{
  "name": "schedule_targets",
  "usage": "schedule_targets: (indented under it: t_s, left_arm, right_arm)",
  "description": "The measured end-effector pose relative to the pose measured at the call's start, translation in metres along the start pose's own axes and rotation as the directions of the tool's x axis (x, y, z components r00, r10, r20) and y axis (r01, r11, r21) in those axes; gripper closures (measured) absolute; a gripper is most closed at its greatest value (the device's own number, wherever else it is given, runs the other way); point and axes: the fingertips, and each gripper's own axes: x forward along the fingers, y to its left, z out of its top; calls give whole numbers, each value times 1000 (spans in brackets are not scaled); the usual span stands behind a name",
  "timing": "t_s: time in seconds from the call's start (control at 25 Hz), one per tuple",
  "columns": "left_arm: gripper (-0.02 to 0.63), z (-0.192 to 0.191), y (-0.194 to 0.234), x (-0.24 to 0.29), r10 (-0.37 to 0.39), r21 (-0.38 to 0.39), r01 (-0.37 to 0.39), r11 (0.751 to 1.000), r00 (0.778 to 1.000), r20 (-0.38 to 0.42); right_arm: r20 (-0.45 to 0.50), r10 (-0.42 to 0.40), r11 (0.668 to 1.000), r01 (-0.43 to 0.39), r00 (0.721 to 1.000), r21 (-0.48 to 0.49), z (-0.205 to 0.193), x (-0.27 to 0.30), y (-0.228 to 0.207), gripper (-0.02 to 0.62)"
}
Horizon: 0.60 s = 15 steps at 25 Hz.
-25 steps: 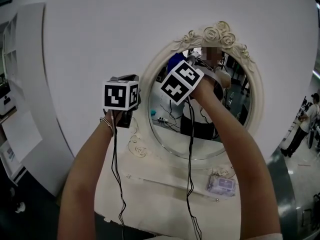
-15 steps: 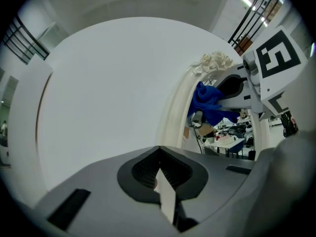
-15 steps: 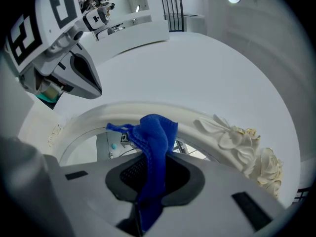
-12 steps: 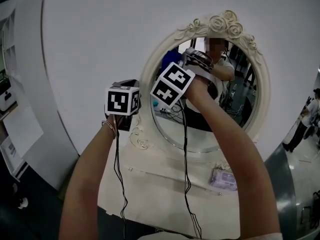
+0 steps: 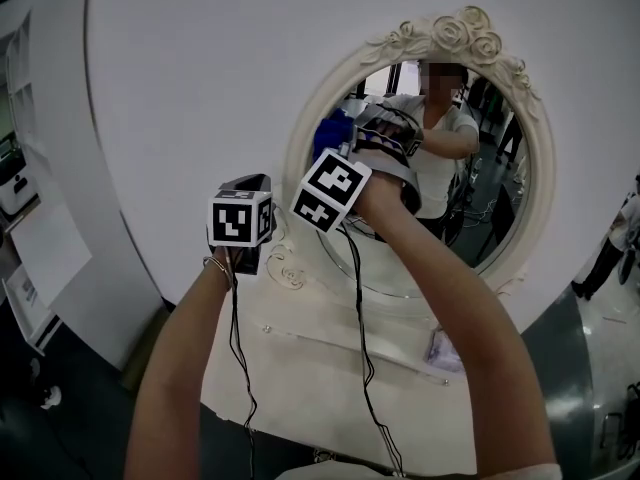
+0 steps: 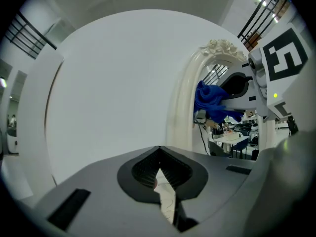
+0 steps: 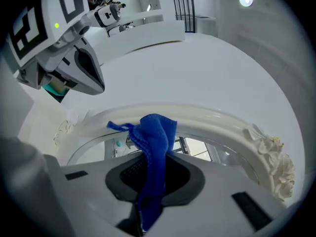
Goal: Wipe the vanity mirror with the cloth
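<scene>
The oval vanity mirror (image 5: 440, 168) has an ornate cream frame (image 5: 300, 158) topped with carved roses. My right gripper (image 5: 338, 158) is shut on a blue cloth (image 5: 328, 136) and holds it against the upper left of the glass. In the right gripper view the cloth (image 7: 155, 142) rises out of the jaws in front of the frame (image 7: 227, 125). My left gripper (image 5: 243, 220) hangs left of the frame, apart from the mirror. Its jaws are shut with nothing in them (image 6: 160, 172). From the left gripper view the cloth (image 6: 210, 100) shows at the frame's edge (image 6: 183, 112).
The mirror stands on a cream vanity top (image 5: 320, 368) against a white curved wall (image 5: 200, 88). A small packet (image 5: 443, 346) lies on the top at the right. Cables hang from both grippers. A person (image 5: 615, 248) stands far off at the right edge.
My right gripper has carried the cloth leftwards across the glass, towards the left part of the frame. The left gripper has stayed beside the frame.
</scene>
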Motion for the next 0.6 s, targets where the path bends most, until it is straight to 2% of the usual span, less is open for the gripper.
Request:
schedule_targets:
  t_s: [0.28, 0.6]
  left_arm:
    - [601, -37, 9, -2, 8, -37, -9, 999, 999, -33]
    - [601, -91, -4, 0, -13, -72, 8, 997, 998, -68]
  right_arm:
    - [-1, 66, 997, -66, 998, -24, 0, 6, 49, 529]
    - [11, 115, 989, -113, 993, -98, -11, 11, 112, 529]
